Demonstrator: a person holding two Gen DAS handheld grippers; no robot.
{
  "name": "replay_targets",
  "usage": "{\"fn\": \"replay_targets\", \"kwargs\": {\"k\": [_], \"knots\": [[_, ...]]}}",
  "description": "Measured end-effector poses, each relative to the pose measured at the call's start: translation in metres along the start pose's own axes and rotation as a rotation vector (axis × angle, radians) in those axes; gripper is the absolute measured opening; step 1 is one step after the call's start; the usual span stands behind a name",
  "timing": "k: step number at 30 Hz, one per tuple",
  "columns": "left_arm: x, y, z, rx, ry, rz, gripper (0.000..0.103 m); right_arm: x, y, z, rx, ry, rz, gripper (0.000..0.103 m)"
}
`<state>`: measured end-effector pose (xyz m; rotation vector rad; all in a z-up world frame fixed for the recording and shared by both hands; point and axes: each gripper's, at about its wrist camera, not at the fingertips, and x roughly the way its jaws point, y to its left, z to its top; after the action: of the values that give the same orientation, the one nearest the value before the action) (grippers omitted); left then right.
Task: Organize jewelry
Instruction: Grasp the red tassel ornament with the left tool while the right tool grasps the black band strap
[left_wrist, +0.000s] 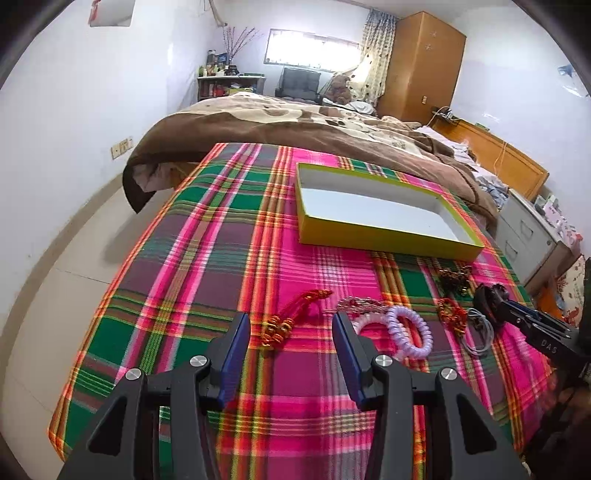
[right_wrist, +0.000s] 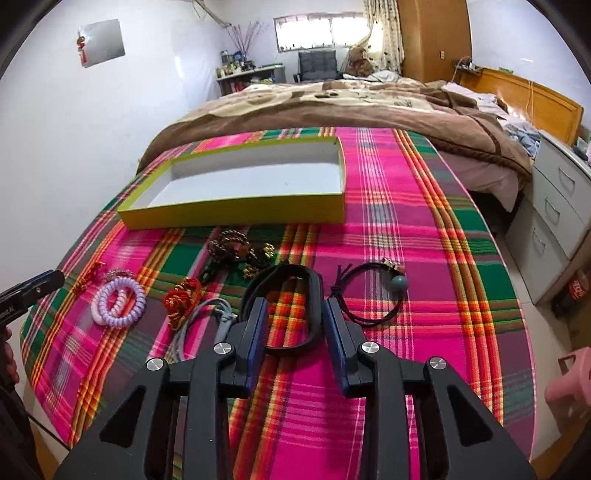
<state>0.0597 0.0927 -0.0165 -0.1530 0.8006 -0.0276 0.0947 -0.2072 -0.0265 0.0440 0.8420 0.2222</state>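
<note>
Item: black band (right_wrist: 291, 306), long axis fore-aft, lies between half-open jaws of right hand-held gripper (right_wrist: 295, 325), pads not gripping; left hand-held gripper (left_wrist: 291, 325) wide, empty, farther; box (right_wrist: 236, 216) beyond.

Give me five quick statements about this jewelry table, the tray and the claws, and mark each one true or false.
1. The yellow-green tray has nothing in it. True.
2. The right claw is over the black band. True.
3. The lilac spiral hair tie lies inside the tray. False: it lies on the plaid cloth, nearer than the tray.
4. The left claw is shut on the red knotted cord. False: it is open, and the cord lies on the cloth beyond its tips.
5. The black elastic with the grey bead sits left of the black band. False: it sits right.
</note>
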Motion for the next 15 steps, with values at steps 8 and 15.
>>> {"fn": "replay_targets", "kwargs": {"k": [8,15], "knots": [[0.008,0.005,0.001,-0.008,0.020,-0.026,0.046,0.017,-0.001,0.003,0.000,0.079,-0.025,0.019],[0.016,0.009,0.002,0.008,0.040,-0.027,0.046,0.014,-0.002,0.004,0.006,0.066,-0.033,0.013]]}}
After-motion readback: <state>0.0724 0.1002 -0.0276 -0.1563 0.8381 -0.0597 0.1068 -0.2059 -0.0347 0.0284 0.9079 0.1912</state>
